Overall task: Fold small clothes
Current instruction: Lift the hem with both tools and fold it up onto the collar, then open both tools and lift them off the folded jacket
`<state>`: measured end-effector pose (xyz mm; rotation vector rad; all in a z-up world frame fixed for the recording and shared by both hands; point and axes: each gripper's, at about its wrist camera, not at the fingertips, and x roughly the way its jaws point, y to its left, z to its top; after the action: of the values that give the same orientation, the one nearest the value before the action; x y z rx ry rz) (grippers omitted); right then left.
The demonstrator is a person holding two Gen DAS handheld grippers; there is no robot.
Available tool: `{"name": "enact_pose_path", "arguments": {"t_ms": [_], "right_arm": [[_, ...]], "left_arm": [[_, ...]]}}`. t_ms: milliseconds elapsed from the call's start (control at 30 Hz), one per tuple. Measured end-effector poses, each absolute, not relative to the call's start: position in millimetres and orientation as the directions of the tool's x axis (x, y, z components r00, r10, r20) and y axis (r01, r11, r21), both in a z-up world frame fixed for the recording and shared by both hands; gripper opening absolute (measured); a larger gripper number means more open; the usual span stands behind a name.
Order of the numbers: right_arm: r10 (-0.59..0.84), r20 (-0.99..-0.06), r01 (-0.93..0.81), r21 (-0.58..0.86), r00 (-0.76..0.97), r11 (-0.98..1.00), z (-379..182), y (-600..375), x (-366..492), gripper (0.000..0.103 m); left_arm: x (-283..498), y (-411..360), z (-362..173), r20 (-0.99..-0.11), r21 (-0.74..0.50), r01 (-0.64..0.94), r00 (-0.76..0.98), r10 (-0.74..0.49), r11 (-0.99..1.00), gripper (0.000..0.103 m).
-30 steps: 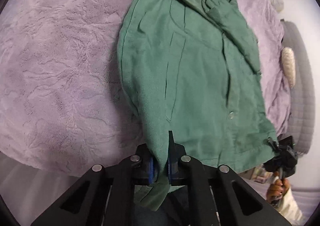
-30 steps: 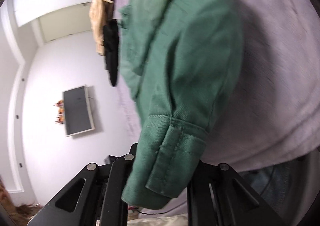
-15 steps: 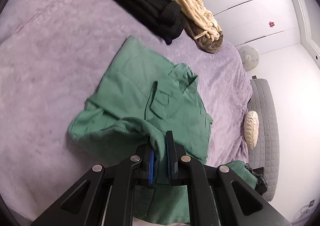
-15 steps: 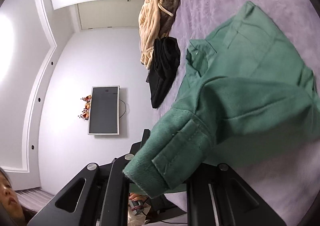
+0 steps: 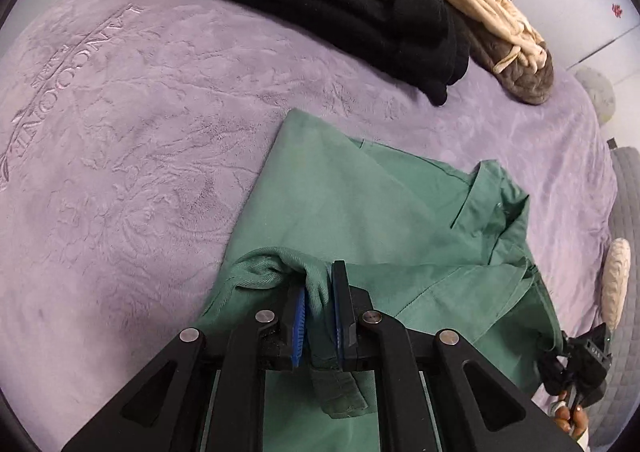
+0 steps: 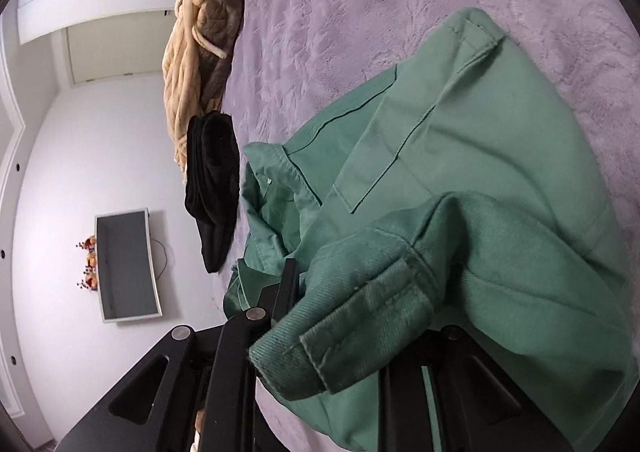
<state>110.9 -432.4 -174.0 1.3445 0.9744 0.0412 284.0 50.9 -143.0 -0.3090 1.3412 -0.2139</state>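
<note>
A green shirt lies folded over on the purple blanket, its collar to the right. My left gripper is shut on a bunched fold of its edge, low over the cloth. In the right wrist view the shirt has its thick hem band draped across my right gripper. Those jaws are opening with the hem between them. Only one finger shows; the cloth hides the pads. In the left wrist view the right gripper sits at the shirt's far corner, held by a hand.
A folded black garment and a beige and brown bundle lie on the blanket beyond the shirt. A grey padded bench with a pale cushion runs along the right. A television hangs on the wall.
Both grippers carried the shirt's lower edge across toward the collar, doubling the shirt over. The black and beige garments came into close view. The carried edge has sunk onto the shirt.
</note>
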Motion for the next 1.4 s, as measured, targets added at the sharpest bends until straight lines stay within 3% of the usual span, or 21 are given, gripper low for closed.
{"name": "enact_pose_path", "arguments": {"t_ms": [67, 100, 133, 167, 233, 333, 367, 433, 467, 600, 700, 800, 833, 867, 900, 1067, 1300, 1367, 1400], "right_arm": [[0.518, -0.587, 0.494, 0.807, 0.622, 0.322, -165, -432, 111, 0.045], [0.506, -0.590, 0.488, 0.806, 0.629, 0.334, -158, -433, 113, 0.067], [0.490, -0.589, 0.476, 0.808, 0.642, 0.347, -150, -433, 111, 0.079], [0.474, -0.595, 0.469, 0.803, 0.649, 0.367, -141, -433, 109, 0.079], [0.436, -0.631, 0.469, 0.773, 0.642, 0.428, -123, -433, 104, 0.079], [0.383, -0.696, 0.463, 0.702, 0.608, 0.541, -105, -427, 98, 0.074], [0.363, -0.726, 0.455, 0.664, 0.584, 0.594, -100, -423, 98, 0.068], [0.325, -0.783, 0.438, 0.581, 0.531, 0.686, -99, -414, 105, 0.041], [0.304, -0.808, 0.436, 0.542, 0.505, 0.718, -100, -411, 109, 0.040], [0.069, -0.880, 0.491, 0.325, 0.469, 0.808, -91, -414, 112, 0.040], [-0.067, -0.874, 0.506, 0.215, 0.482, 0.835, -80, -419, 106, 0.071], [-0.007, -0.913, 0.483, 0.209, 0.407, 0.850, -102, -428, 119, 0.074], [0.018, -0.931, 0.492, 0.209, 0.365, 0.845, -115, -432, 124, 0.069], [0.055, -0.940, 0.505, 0.230, 0.338, 0.832, -127, -436, 128, 0.053], [0.096, -0.936, 0.516, 0.269, 0.338, 0.813, -132, -440, 129, 0.003], [0.007, -0.894, 0.455, 0.234, 0.447, 0.859, -108, -440, 133, 0.004], [0.026, -0.926, 0.530, 0.238, 0.376, 0.814, -169, -466, 130, 0.010], [0.006, -0.926, 0.555, 0.231, 0.377, 0.799, -162, -465, 125, 0.017], [-0.013, -0.930, 0.570, 0.214, 0.367, 0.793, -158, -465, 122, 0.028]], "left_arm": [[288, 49, -146, -0.929, -0.319, 0.005, 0.199, -0.313, 0.948, 0.021], [290, 50, -144, -0.930, -0.316, 0.023, 0.193, -0.314, 0.949, 0.032], [290, 51, -140, -0.928, -0.311, 0.039, 0.203, -0.312, 0.950, 0.043], [288, 53, -133, -0.925, -0.305, 0.054, 0.220, -0.309, 0.951, 0.049], [284, 55, -115, -0.932, -0.195, 0.076, 0.295, -0.209, 0.978, 0.097], [281, 62, -92, -0.912, -0.142, 0.108, 0.372, -0.173, 0.984, 0.097], [280, 64, -88, -0.908, -0.141, 0.119, 0.380, -0.176, 0.983, 0.097], [278, 64, -84, -0.905, -0.142, 0.150, 0.381, -0.189, 0.979, 0.097], [276, 62, -84, -0.905, -0.157, 0.168, 0.371, -0.210, 0.973, 0.097], [262, 32, -100, -0.909, -0.240, 0.285, 0.271, -0.318, 0.928, 0.097], [249, -7, -114, -0.914, -0.236, 0.369, 0.230, -0.335, 0.899, 0.097], [245, -35, -119, -0.909, -0.222, 0.412, 0.241, -0.340, 0.884, 0.097], [248, -41, -121, -0.908, -0.196, 0.416, 0.265, -0.325, 0.888, 0.097], [252, -45, -123, -0.909, -0.172, 0.413, 0.284, -0.306, 0.894, 0.097], [260, -48, -127, -0.912, -0.149, 0.397, 0.299, -0.281, 0.906, 0.097], [297, -36, -136, -0.911, -0.116, 0.281, 0.352, -0.214, 0.953, 0.097], [321, -25, -172, -0.916, 0.019, 0.232, 0.393, -0.076, 0.973, 0.097], [323, -20, -179, -0.915, 0.004, 0.221, 0.394, -0.085, 0.975, 0.097], [324, -19, -179, -0.915, 0.003, 0.213, 0.395, -0.083, 0.977, 0.097]]}}
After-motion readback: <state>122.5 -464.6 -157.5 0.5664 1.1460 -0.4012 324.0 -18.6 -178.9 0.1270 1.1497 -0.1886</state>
